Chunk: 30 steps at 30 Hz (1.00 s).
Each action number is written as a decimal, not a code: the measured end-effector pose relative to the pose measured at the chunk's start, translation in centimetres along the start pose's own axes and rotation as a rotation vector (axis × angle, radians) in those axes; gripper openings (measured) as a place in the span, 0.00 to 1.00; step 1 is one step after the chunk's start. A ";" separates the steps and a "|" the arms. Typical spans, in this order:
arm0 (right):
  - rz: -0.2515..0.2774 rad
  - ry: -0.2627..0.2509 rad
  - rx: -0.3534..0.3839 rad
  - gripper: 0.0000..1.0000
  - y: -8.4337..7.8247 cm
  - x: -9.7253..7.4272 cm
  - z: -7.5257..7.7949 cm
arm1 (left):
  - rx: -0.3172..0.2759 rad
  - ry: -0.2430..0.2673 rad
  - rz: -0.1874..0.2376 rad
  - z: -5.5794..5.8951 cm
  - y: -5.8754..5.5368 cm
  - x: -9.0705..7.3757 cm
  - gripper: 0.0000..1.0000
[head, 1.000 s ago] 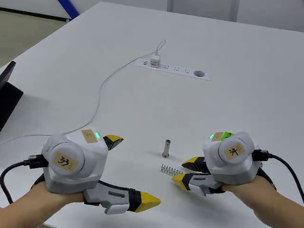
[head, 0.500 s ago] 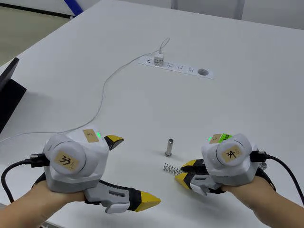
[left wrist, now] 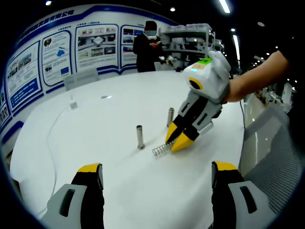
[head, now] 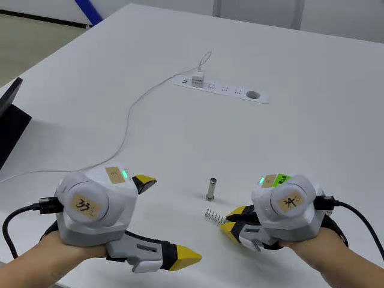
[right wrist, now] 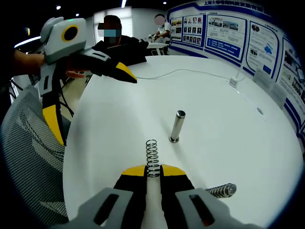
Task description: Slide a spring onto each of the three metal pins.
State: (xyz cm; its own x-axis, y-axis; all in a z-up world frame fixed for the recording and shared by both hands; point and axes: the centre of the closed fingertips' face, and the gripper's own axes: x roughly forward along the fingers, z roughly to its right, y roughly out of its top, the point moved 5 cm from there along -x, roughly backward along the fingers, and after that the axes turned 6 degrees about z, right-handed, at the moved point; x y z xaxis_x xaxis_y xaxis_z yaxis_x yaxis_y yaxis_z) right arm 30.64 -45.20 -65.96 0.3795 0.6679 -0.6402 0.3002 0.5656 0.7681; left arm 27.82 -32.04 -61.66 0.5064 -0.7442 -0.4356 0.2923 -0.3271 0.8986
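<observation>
Right fingers around spring; label "34"

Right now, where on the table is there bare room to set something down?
The table is bare between the power strip and the pin, right of the cable. It is crowded at the near edge: pin, spring in the right gripper, open left gripper.

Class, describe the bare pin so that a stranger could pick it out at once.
On the white table, look between the left gripper and the right gripper near the front edge. A short metal pin stands there, upright. It is bare, while the other pin, beside the right gripper, already carries a spring.
</observation>
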 end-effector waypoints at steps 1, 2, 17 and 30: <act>0.004 -0.002 0.000 0.11 0.1 -0.2 0.0 | 0.003 -0.005 0.000 0.1 0.1 0.1 0.96; 0.008 -0.004 0.002 0.11 0.2 -0.4 0.0 | 0.005 -0.008 0.000 0.2 0.1 0.2 0.96; 0.070 -0.002 0.002 0.11 1.4 -4.5 -0.4 | 0.050 -0.059 0.021 1.4 1.9 1.2 0.89; 0.102 0.012 -0.048 0.11 2.6 -7.3 -1.9 | 0.114 -0.155 0.102 3.6 4.4 1.7 0.67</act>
State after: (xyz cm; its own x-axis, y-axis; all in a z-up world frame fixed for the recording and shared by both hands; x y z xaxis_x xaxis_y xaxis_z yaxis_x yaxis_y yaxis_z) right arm 26.95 -47.68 -59.37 0.3952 0.7291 -0.5588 0.2178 0.5166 0.8280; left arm 27.06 -36.84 -58.29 0.3949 -0.8547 -0.3370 0.1475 -0.3031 0.9415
